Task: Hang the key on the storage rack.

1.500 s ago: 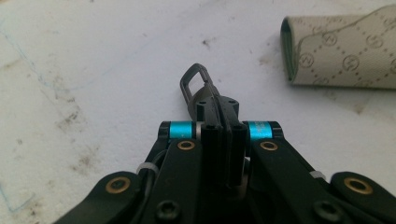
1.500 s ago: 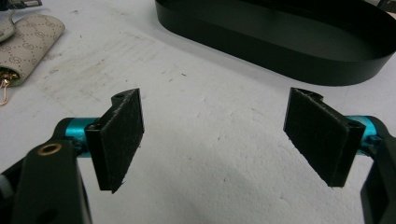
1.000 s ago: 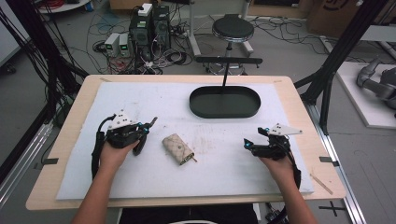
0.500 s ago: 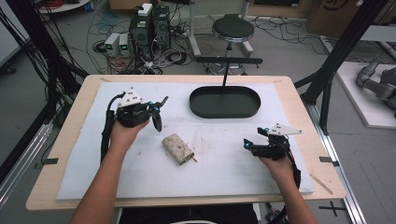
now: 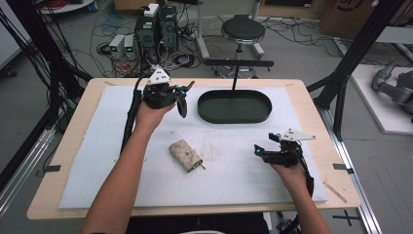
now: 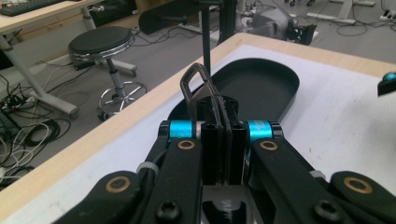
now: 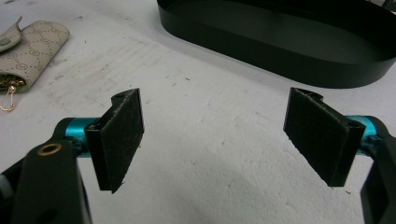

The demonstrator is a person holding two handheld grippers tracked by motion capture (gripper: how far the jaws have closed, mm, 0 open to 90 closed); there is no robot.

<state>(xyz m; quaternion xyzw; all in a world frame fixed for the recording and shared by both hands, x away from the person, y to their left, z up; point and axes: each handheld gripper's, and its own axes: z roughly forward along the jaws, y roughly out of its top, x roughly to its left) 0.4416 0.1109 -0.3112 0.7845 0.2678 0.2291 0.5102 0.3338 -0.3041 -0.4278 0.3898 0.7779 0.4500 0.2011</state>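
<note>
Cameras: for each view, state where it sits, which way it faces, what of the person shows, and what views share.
High view: above the table, facing forward and down; forearms, left gripper, right gripper.
Left gripper view: rides that gripper, faces the black tray; jaws shut on a clip.
Right gripper view: low, facing tray; open jaws.
All share the tray.

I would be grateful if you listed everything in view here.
tray: one, black, oval, far middle of the mat
pouch: one, beige, patterned, gold clasp, mid-mat
black clip: one, pinched in the left tool
mat: one, white, covering the table
table: one, light wood
stool: one, black seat, on the floor beyond the table
left tool: one, black with blue, shut on the clip, raised beside the tray
right tool: one, black with blue, jaws open, low over the mat
hands: two, one on each tool
</note>
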